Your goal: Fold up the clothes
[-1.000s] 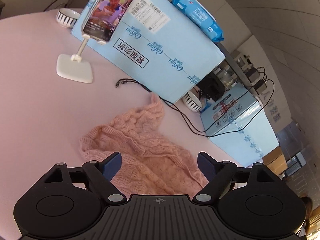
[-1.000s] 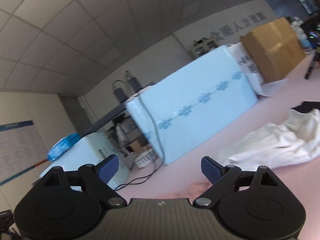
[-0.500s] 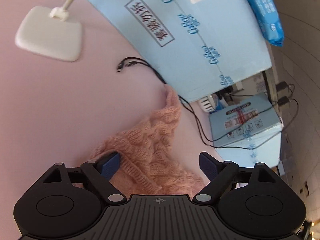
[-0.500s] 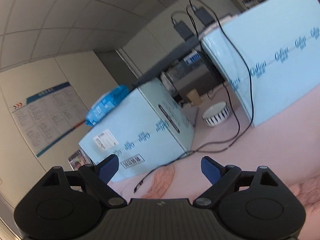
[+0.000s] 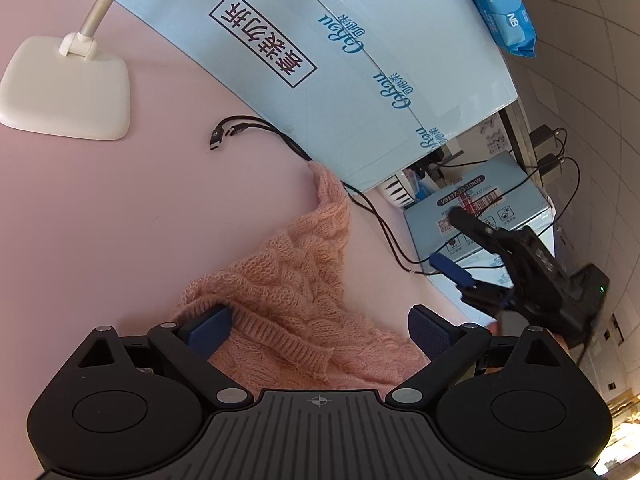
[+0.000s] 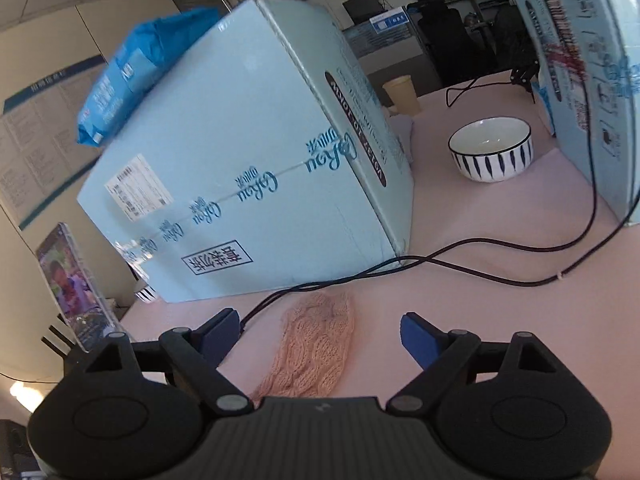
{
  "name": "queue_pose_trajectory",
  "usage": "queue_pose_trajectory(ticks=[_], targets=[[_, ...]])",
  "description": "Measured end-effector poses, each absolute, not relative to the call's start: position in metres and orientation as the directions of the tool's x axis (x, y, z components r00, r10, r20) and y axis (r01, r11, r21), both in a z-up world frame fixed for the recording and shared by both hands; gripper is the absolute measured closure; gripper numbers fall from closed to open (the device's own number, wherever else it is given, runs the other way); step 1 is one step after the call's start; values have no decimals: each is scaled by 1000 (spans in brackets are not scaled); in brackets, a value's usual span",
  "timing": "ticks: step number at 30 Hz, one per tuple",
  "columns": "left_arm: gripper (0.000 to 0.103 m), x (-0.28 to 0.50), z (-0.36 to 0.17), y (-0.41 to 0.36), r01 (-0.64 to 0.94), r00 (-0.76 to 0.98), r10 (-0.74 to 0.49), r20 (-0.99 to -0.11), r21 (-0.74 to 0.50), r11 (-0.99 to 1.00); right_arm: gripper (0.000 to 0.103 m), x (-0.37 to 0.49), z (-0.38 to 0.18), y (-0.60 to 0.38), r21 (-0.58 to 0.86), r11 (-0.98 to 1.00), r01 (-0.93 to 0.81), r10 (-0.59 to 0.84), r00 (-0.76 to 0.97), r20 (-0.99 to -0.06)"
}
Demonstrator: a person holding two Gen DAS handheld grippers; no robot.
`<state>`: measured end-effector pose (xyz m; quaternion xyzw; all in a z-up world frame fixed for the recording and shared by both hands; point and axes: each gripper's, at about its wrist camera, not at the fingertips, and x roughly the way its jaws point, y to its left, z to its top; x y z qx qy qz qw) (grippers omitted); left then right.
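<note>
Our left gripper (image 5: 318, 330) hangs spread wide over the pink sweater (image 5: 296, 280) on the pink surface (image 5: 120, 208), its ribbed hem between the blue pads, unpinched. Our right gripper (image 6: 320, 334) is spread too, the sweater's sleeve tip just ahead. A second ago the right view showed a white cloth; now the blue box (image 6: 240, 168) fills it.

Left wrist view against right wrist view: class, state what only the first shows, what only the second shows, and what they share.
Only the left wrist view: the white stand base, the cable plugs and the right tool seen from outside. Only the right wrist view: the whole striped bowl, a paper cup and the phone screen. Both: the pink knit sweater, the big blue box, the blue packet on it and the black cables.
</note>
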<state>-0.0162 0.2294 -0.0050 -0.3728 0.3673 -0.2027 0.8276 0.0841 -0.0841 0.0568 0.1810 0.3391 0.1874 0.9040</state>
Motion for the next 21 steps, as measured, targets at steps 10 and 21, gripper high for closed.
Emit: queue_pose_trajectory(ticks=[10,21], targets=[[6,-14,-8,237,53,650,-627,-430,-797,602,102,139,10,-36,323,925,-200,372,647,-665],[6,-12,-10,239,55,654,-631,-417,-806,590,102,57,79,-57,284,789,-545,615,701,-361]])
